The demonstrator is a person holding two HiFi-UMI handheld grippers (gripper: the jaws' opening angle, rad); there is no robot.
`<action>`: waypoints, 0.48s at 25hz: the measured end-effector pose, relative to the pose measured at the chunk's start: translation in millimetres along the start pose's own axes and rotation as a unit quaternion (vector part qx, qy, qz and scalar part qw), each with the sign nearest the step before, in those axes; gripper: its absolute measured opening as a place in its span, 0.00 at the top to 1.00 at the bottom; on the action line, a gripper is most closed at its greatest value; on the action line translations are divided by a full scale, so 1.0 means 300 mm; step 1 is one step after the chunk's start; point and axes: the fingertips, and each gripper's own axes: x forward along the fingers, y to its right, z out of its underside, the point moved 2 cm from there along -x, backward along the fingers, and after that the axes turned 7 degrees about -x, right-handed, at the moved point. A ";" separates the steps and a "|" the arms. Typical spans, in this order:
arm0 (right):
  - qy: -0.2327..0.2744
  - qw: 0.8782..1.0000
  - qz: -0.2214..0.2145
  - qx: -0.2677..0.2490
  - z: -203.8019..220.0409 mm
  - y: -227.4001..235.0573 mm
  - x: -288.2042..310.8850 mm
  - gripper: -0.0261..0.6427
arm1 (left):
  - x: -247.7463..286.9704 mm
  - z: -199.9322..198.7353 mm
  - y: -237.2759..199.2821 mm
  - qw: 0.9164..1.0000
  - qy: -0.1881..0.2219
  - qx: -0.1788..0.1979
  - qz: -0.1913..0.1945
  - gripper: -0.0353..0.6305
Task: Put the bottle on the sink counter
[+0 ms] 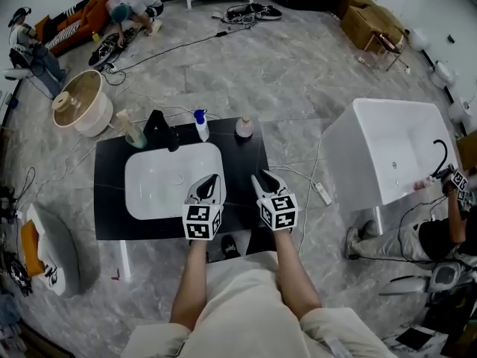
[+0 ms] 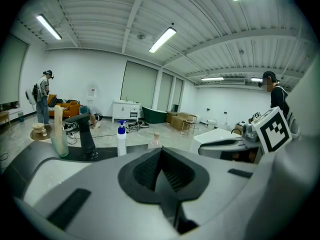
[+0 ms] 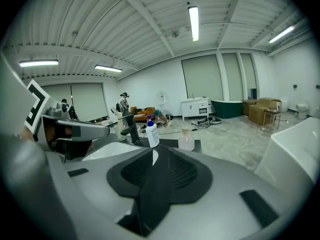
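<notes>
Black sink surface (image 1: 108, 200) carries spray bottle (image 1: 201, 125) and pink bottle (image 1: 244, 127); left tongs (image 1: 214, 177) closed, right tongs (image 1: 258, 174) slightly apart, both empty; placement likely done, next withdraw.

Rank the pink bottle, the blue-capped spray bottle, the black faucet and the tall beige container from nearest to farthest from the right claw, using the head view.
From the right claw:
1. pink bottle, right end of the row.
2. spray bottle, middle.
3. black faucet, further left.
4. tall beige container, left end.
</notes>
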 end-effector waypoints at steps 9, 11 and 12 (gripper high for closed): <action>-0.003 1.000 0.009 0.006 0.014 -0.001 0.008 0.92 | 0.001 0.002 -0.018 1.000 -0.001 0.000 0.001 0.94; -0.004 1.000 0.015 0.014 0.015 0.003 0.007 0.93 | -0.001 0.001 -0.021 1.000 -0.001 0.001 0.002 0.94; -0.003 1.000 0.018 0.019 0.017 0.007 0.007 0.94 | -0.002 0.001 -0.022 1.000 -0.001 0.002 0.002 0.94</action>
